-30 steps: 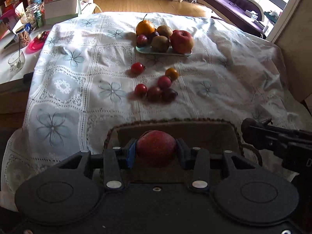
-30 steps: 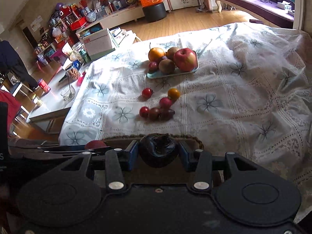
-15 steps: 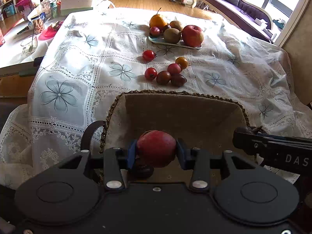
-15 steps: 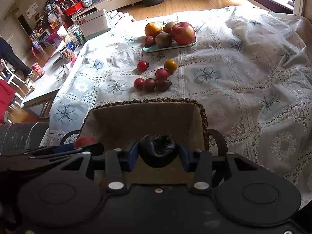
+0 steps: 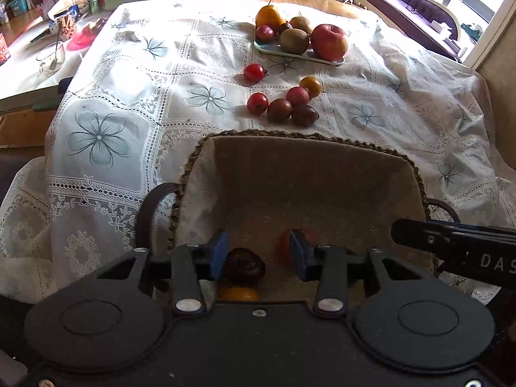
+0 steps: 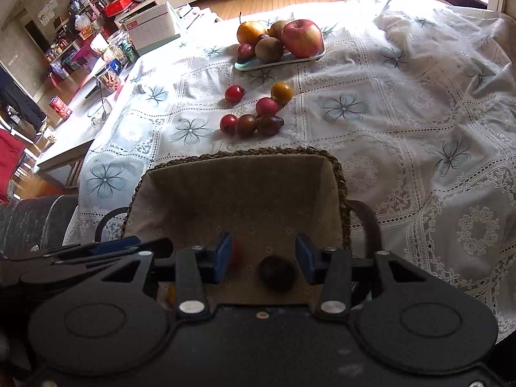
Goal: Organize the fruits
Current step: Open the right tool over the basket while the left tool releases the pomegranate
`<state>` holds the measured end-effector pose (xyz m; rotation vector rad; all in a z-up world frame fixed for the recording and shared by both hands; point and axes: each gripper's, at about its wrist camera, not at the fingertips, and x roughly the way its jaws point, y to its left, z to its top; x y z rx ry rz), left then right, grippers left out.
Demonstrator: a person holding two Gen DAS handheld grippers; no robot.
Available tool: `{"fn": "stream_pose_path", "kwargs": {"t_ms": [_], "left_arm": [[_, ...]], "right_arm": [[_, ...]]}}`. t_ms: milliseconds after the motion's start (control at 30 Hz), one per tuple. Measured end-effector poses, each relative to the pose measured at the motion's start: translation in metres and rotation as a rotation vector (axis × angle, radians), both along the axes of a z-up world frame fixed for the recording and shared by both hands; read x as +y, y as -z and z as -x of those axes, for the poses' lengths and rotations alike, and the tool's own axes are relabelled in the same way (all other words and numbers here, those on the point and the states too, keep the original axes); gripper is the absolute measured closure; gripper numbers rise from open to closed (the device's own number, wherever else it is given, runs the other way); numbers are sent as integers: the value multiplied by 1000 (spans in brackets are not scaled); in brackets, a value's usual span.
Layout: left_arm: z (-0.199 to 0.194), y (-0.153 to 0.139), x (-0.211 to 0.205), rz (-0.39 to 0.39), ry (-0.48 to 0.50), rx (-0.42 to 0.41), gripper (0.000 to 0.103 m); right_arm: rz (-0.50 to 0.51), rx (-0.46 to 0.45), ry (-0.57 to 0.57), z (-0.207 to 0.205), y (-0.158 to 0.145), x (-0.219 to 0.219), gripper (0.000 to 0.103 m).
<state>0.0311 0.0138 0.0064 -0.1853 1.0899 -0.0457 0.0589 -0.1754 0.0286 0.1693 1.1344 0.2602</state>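
A: How are the two tools shown?

B: The left gripper (image 5: 259,256) is seen with its blue pads spread apart and nothing clamped between them. The right gripper (image 6: 263,258) is likewise shown with its pads parted and empty. Both are held over the near end of the lined wicker basket (image 5: 309,161), and the right tool's tip is seen entering the left view at the right edge.

A: Where is the fruit located?

B: Inside the basket, a dark wrinkled fruit (image 5: 244,266) is seen low between the left pads, with an orange fruit (image 5: 238,294) just beneath it in the picture and a red fruit (image 5: 285,246) partly hidden behind the right-hand pad. In the right view a dark fruit (image 6: 277,272) is shown on the basket lining, though whether it is the same one cannot be told.

A: And outside the basket?

B: A cluster of small fruits (image 5: 283,103) is laid on the lace tablecloth (image 5: 129,96) just beyond the basket's far rim, with one cherry tomato (image 5: 254,72) set slightly apart. Farther back, a plate (image 5: 296,54) is loaded with an apple (image 5: 329,42), a kiwi (image 5: 294,41) and an orange pear-shaped fruit (image 5: 270,16).
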Motion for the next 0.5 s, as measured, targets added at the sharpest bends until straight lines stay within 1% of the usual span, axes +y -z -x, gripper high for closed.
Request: {"fn": "stream_pose_path", "kwargs": {"t_ms": [200,500], "left_arm": [[-2,6,-1,19,12,35,53],[-4,7,-1,25,32,51,53]], "right_arm": [[-1,0,-10,1,-1,2,56],[7,5,-11,-1,0,3,56]]}}
